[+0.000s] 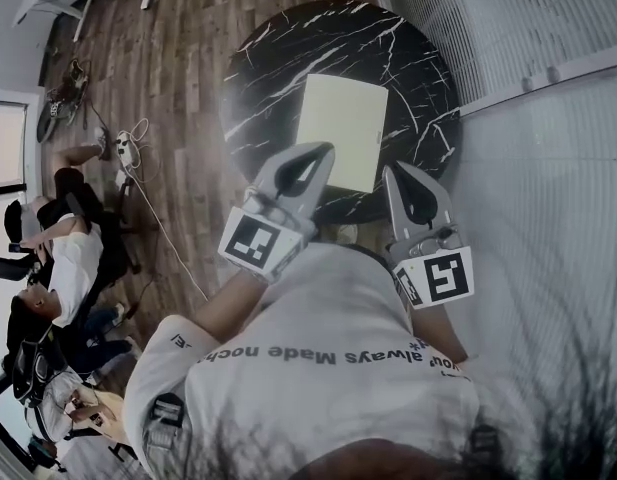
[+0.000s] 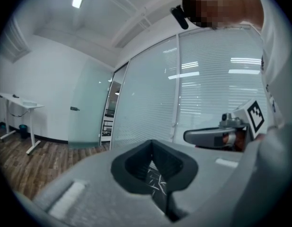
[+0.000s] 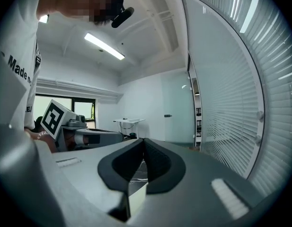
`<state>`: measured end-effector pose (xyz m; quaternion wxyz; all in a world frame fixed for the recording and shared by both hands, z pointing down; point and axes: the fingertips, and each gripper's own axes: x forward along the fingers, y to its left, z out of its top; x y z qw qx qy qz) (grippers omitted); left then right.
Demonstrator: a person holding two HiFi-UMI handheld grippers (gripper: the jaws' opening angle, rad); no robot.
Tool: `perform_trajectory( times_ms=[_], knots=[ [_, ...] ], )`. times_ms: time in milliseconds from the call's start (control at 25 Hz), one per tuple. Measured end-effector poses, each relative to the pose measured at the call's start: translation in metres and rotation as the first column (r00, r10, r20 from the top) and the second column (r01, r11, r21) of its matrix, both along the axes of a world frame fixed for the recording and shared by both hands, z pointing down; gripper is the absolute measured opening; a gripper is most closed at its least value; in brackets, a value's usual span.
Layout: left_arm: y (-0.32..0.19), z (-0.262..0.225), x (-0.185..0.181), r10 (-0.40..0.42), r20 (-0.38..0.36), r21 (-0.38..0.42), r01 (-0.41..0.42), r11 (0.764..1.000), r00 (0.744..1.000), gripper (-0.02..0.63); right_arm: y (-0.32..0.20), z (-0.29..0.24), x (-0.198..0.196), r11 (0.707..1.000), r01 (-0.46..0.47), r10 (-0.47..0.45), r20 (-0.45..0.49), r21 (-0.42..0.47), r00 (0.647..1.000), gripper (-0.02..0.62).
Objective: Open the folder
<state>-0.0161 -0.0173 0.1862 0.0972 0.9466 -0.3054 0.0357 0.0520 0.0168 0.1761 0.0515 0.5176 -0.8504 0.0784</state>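
- Nearest: white printed T-shirt [image 1: 318,358] of person carrying the rig, across bottom of head view.
- Just ahead of chest: left grey two-jaw gripper [image 1: 318,151] w/ marker cube. Clamped shut on nothing. Marble pattern glimpsed thru slot below tips in own view.
- Alongside, apart from it: right grey two-jaw gripper [image 1: 399,171]. Clenched too, empty. Pale strip seen thru its slot, prob. folder beyond, not gripped.
- Both tips overlapping near edge of table in head view, apparently hanging above it. No contact w/ folder evident.
- Beyond tips: pale yellow-green rectangular folder [image 1: 343,118]. Flat, closed, centre-right on table, short edge toward person.
- Underneath: round black white-veined marble-look table [image 1: 278,58].
- Handling, as judgement: looks thin, light, bendy cover, smooth face. Likely to skid on that slick top if nudged sideways. Not fragile, but apt to crease if pinched hard mid-panel.
- Grip pt, as judgement: no purchase from above on flat cover. Best at free edge or corner of top leaf only. Spine side: can't tell from here.
- Suggest: open one pair of jaws, nip cover corner, swing over. Other gripper pressing lower leaf down vs. sliding.
- Farther: brown wood-plank floor [image 1: 178,58], seated people [image 1: 68,258] at left.
- Farthest: glass wall w/ white blinds [image 1: 508,28] at right.
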Motion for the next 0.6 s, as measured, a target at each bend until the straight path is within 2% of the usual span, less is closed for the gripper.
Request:
perform_trajectory(
  times_ms=[240,440,600],
  knots=[
    [-0.042,0.009,-0.015,0.042,-0.004,-0.024,-0.042,0.999,0.999,0.003,-0.037,0.002,-0.017,0.999,-0.037,0.037,-0.035,0.008,0.999,0.002],
    [-0.054,0.018,0.000,0.072,-0.002,-0.032,-0.072,0.997,0.997,0.003,-0.047,0.017,0.000,0.996,-0.079,0.078,-0.012,-0.033,0.997,0.002],
    [-0.068,0.028,0.004,0.036,-0.002,-0.081,-0.036,0.996,0.999,0.003,-0.055,0.024,0.016,0.995,-0.078,0.077,-0.029,-0.057,0.997,0.002]
  ],
)
